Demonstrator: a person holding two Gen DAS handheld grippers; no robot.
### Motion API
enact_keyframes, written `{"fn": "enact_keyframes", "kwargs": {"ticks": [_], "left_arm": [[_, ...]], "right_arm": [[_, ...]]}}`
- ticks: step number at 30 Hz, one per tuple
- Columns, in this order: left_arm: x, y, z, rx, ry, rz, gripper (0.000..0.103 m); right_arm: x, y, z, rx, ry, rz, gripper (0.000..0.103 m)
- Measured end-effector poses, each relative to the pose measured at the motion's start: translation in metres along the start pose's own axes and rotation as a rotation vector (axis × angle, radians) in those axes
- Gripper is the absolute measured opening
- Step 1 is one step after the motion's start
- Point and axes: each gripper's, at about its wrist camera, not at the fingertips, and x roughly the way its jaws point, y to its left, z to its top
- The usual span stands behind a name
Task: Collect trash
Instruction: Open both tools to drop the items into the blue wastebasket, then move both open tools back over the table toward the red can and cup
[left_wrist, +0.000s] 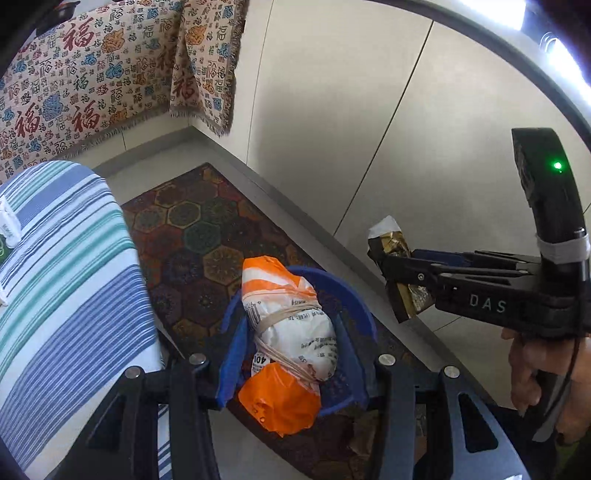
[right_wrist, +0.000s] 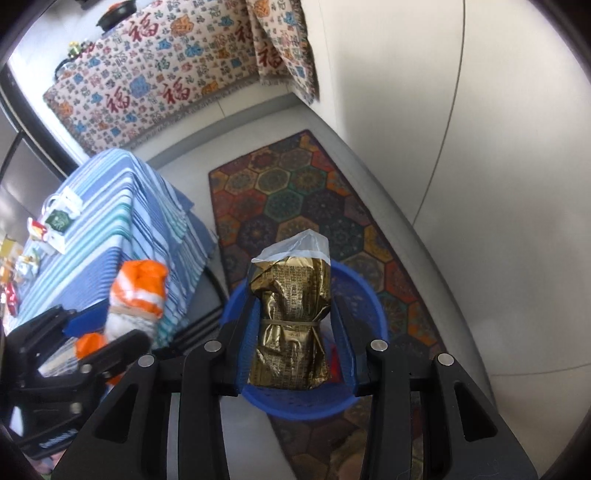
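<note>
My left gripper (left_wrist: 291, 332) is shut on an orange-and-white plastic bundle (left_wrist: 291, 343) tied with rubber bands, held above a blue basket (left_wrist: 351, 295) on the floor. My right gripper (right_wrist: 291, 321) is shut on a gold foil packet (right_wrist: 291, 317) bound with a rubber band, over the same blue basket (right_wrist: 369, 314). In the left wrist view the right gripper (left_wrist: 391, 277) reaches in from the right with the gold packet (left_wrist: 391, 243) in it. The right wrist view shows the left gripper (right_wrist: 107, 332) at lower left with the orange bundle (right_wrist: 138, 295).
The basket stands on a patterned hexagon rug (right_wrist: 306, 192) beside a white cabinet wall (left_wrist: 351, 110). A table under a blue striped cloth (right_wrist: 122, 221) with small packets (right_wrist: 55, 221) stands to the left. A cloth printed with red characters (right_wrist: 155, 81) covers furniture at the back.
</note>
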Motion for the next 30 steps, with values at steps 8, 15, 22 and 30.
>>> {"fn": "enact_keyframes", "kwargs": {"ticks": [8, 15, 22, 30], "left_arm": [[0.024, -0.01, 0.007, 0.016, 0.018, 0.009, 0.048], [0.04, -0.015, 0.012, 0.046, 0.023, 0.003, 0.051], [0.054, -0.015, 0.013, 0.05, 0.035, 0.027, 0.066], [0.004, -0.007, 0.001, 0.055, -0.052, 0.063, 0.066]], "right_arm": [[0.001, -0.007, -0.003, 0.009, 0.01, -0.012, 0.04], [0.001, -0.015, -0.002, 0.044, 0.003, -0.012, 0.041], [-0.001, -0.018, 0.0, 0.079, -0.016, 0.002, 0.05], [-0.019, -0.009, 0.005, 0.059, -0.104, -0.009, 0.058]]}}
